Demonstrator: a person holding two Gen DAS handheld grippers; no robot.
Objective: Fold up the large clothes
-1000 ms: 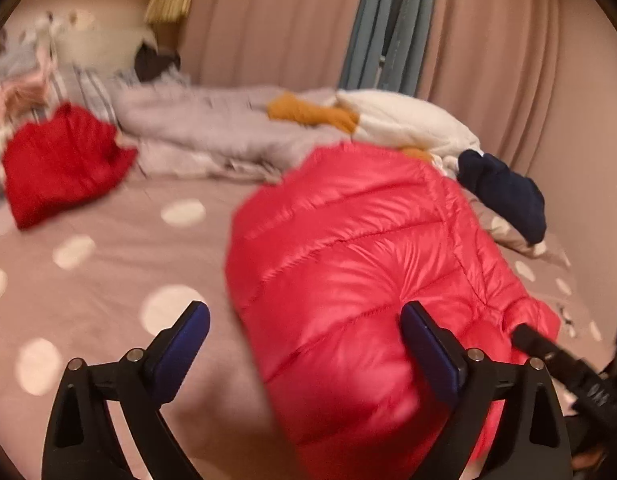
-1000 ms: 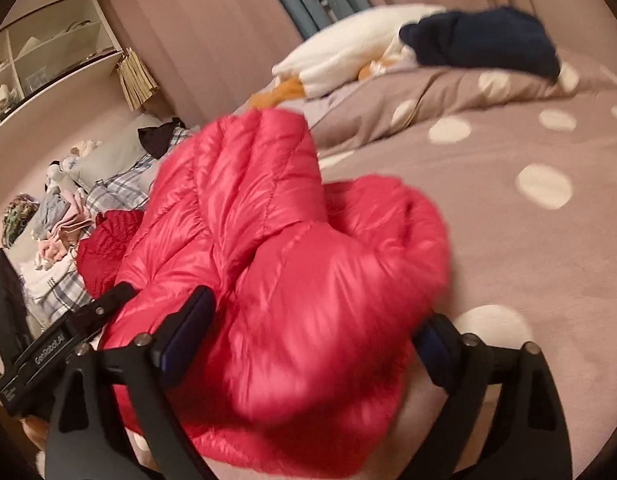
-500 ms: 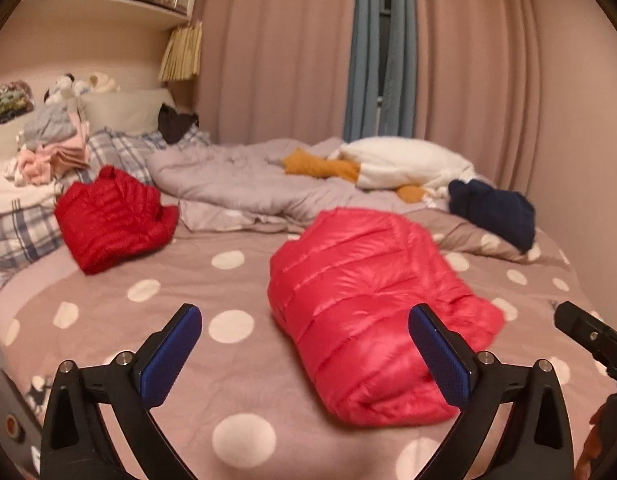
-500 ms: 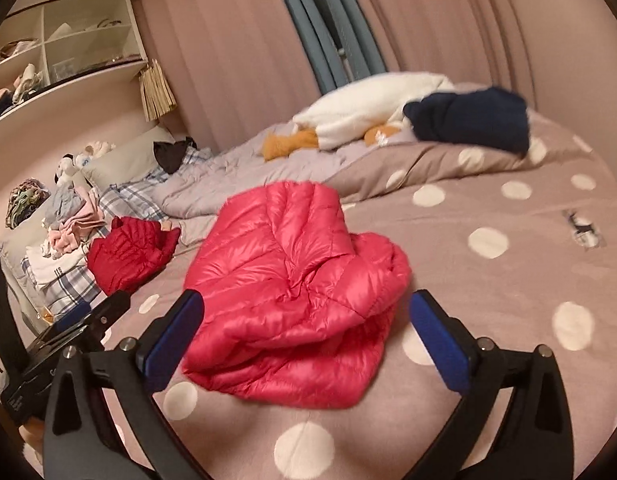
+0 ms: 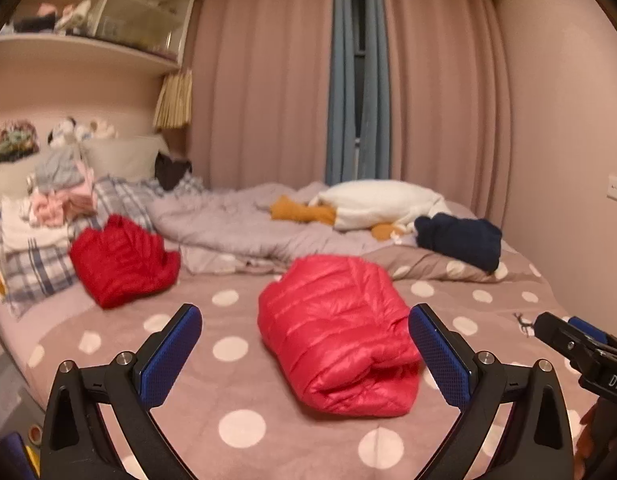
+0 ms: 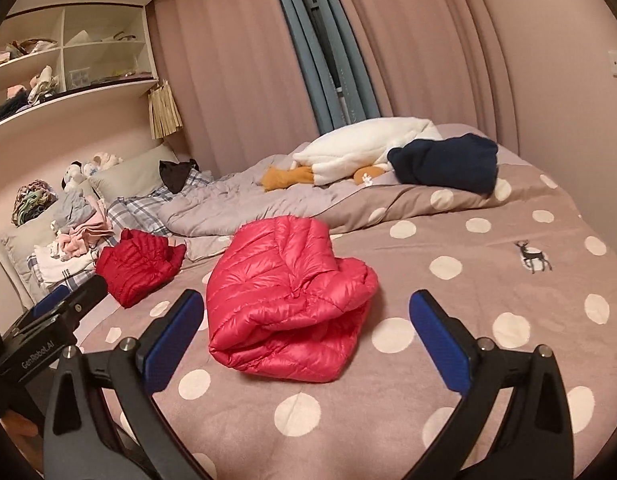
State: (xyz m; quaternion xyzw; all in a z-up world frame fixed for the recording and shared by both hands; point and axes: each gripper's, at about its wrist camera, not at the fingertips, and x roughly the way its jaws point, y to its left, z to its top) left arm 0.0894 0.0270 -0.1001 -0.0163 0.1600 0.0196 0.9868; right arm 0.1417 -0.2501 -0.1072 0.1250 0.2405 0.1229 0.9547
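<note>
Both the left tongs (image 5: 304, 354) and right tongs (image 6: 308, 340) hang spread, gripping nothing, above the folded pink down jacket (image 6: 284, 300) mid-bed; bare polka-dot bedspread (image 6: 488, 300) surrounds its edges.

- Left tool (image 5: 304, 354) spread wide, empty, above polka-dot bed (image 5: 236, 368).
- Folded bright pink quilted puffer jacket (image 5: 340, 336) between blue pads.
- Darker red puffer jacket (image 5: 122, 262) far left.

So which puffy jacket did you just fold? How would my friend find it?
Look at the big bed with the spotty blanket. In the middle of it lies the pink puffy jacket, folded into a fat bundle. The other puffy jacket is darker red, smaller, and sits over by the pillows.
</note>
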